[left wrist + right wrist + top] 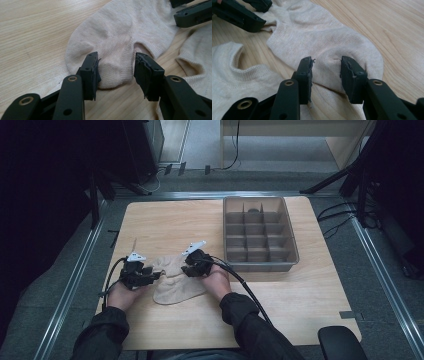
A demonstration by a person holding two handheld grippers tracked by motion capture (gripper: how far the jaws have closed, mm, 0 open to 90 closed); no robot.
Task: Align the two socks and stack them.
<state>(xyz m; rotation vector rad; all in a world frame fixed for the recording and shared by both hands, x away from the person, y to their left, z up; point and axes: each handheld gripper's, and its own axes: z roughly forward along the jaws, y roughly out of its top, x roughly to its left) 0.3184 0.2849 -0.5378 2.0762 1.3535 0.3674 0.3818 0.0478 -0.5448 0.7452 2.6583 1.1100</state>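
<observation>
While both hands rest on the wooden table (165, 220), the two grippers face each other over a pair of beige ankle socks. In the high view the left gripper (150, 276) sits at the left end of the socks and the right gripper (189, 268) at the right end, each held low to the tabletop with its cable trailing back past the person's dark sleeves.

The upper sock (120, 35) lies flat on the wood, stretched between the two grippers. In the left gripper view the left gripper (116, 72) has its jaws partly open, one on each side of a raised pucker at the rounded end of this sock; the pads stand close to the fabric, with a small gap visible at the right pad, so they do not press on it. The right gripper's black jaws show at the top right of that view, at the far end of the sock.

In the right gripper view the right gripper (325, 73) is likewise partly open, its jaws astride a small fold at the other rounded end of the same sock (322, 37), with the cloth loose between the pads.

The second sock (234, 72) lies just beside the first, nearer the person, its ribbed cuff open.

A grey compartment tray (260, 265) stands on the table beyond the right hand, apart from the socks.
</observation>
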